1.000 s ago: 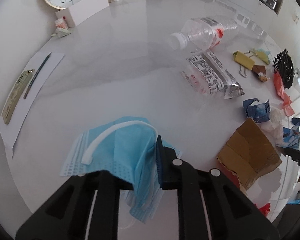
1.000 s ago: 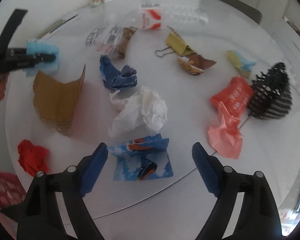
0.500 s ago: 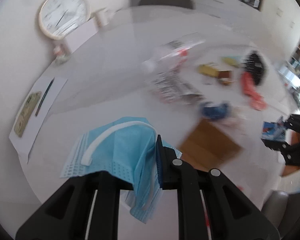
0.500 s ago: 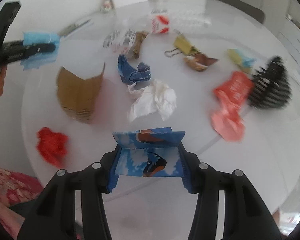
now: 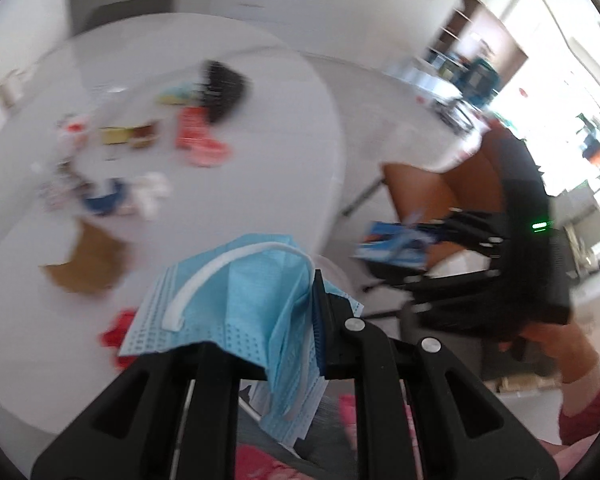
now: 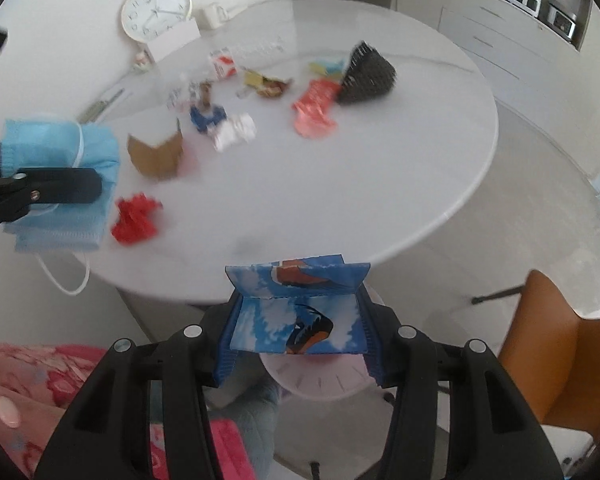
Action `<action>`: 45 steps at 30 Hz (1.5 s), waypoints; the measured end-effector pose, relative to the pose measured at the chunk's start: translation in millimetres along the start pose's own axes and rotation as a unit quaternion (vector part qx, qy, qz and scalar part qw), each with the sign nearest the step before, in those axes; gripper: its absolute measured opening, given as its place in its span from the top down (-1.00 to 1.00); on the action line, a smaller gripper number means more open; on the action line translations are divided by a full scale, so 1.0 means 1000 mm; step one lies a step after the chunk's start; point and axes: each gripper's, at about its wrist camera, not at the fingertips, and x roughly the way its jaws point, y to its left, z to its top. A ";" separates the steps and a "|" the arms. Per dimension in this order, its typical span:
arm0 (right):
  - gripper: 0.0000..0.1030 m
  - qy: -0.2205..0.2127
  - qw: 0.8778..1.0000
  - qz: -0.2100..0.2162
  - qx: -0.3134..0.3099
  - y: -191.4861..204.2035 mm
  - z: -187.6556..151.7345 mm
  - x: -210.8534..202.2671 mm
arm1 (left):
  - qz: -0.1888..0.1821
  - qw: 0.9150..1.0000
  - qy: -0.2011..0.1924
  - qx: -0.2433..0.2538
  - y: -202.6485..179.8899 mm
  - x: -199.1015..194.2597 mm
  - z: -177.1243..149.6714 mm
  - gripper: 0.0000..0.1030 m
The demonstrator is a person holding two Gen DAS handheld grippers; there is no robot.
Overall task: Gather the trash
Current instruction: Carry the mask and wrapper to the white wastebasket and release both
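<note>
In the left wrist view, the left gripper was clamped tight on a light blue face mask, which draped over its fingers and hung below them. Beyond it lay the round white table, blurred, with a piece of brown cardboard, a red crumpled scrap and a black mesh thing among the litter. To the right, off the table's edge, the right gripper carried a blue printed carton in front of an orange chair.

In the right wrist view, the right gripper held the folded blue carton squeezed between its two pads (jaws part closed around its width), just past the table's near edge. At far left the left gripper pinched the mask, its ear loop dangling below. On the table sat the cardboard, the red scrap, a white tissue, a pink wrapper, the mesh thing and a clock.
</note>
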 end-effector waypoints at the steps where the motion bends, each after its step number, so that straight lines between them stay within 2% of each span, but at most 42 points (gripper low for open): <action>1: 0.01 0.001 1.000 0.000 0.001 -0.001 -0.004 0.004 | -0.011 1.000 0.009 0.006 -0.012 0.006 0.000 0.74; 4: 0.00 0.007 1.000 -0.011 0.007 -0.009 -0.016 0.019 | -0.015 0.999 0.022 0.024 -0.034 0.018 0.002 0.74; 5: -0.09 0.008 1.000 -0.013 0.009 -0.011 -0.018 0.021 | -0.014 0.999 0.025 0.031 -0.042 0.021 0.002 0.74; 6: -0.21 0.007 1.000 -0.020 0.013 -0.014 -0.020 0.023 | -0.014 0.999 0.027 0.035 -0.048 0.022 0.003 0.74; 7: -0.49 0.004 0.999 -0.028 0.017 -0.016 -0.022 0.024 | -0.014 0.999 0.030 0.039 -0.054 0.025 0.003 0.74; 8: -0.67 -0.004 0.999 -0.038 0.022 -0.020 -0.023 0.023 | -0.013 0.998 0.033 0.042 -0.057 0.027 0.003 0.74; 11: -0.76 -0.019 0.998 -0.056 0.029 -0.030 -0.026 0.013 | -0.010 0.998 0.042 0.052 -0.068 0.031 0.003 0.74; 14: -0.88 -0.029 0.993 -0.103 0.041 -0.044 -0.028 -0.001 | -0.011 0.997 0.052 0.063 -0.074 0.041 0.003 0.74; 18: -0.88 -0.033 0.984 -0.155 0.080 -0.075 -0.035 -0.020 | -0.017 0.995 0.067 0.077 -0.082 0.056 0.002 0.74; 21: -0.88 -0.037 0.980 -0.162 0.111 -0.093 -0.041 -0.030 | -0.027 0.992 0.081 0.092 -0.090 0.068 0.002 0.61; 22: -0.88 -0.037 0.979 -0.160 0.120 -0.098 -0.042 -0.033 | -0.028 0.991 0.088 0.094 -0.091 0.073 0.002 0.48; 23: -0.88 -0.037 0.979 -0.159 0.125 -0.101 -0.042 -0.033 | -0.032 0.991 0.091 0.094 -0.092 0.075 0.002 0.24; 25: -0.88 -0.036 0.978 -0.149 0.142 -0.108 -0.043 -0.035 | -0.039 0.990 0.102 0.092 -0.093 0.082 0.003 -0.09; 31: -0.89 -0.019 0.980 -0.128 0.154 -0.106 -0.041 -0.027 | -0.042 0.987 0.122 0.098 -0.099 0.093 0.004 -0.47; 35: -0.89 -0.009 0.982 -0.109 0.156 -0.103 -0.039 -0.018 | -0.043 0.986 0.129 0.095 -0.099 0.097 0.005 -0.60; 45: -0.89 -0.006 0.984 -0.087 0.155 -0.098 -0.030 -0.013 | -0.030 0.989 0.115 0.086 -0.093 0.087 0.009 -0.73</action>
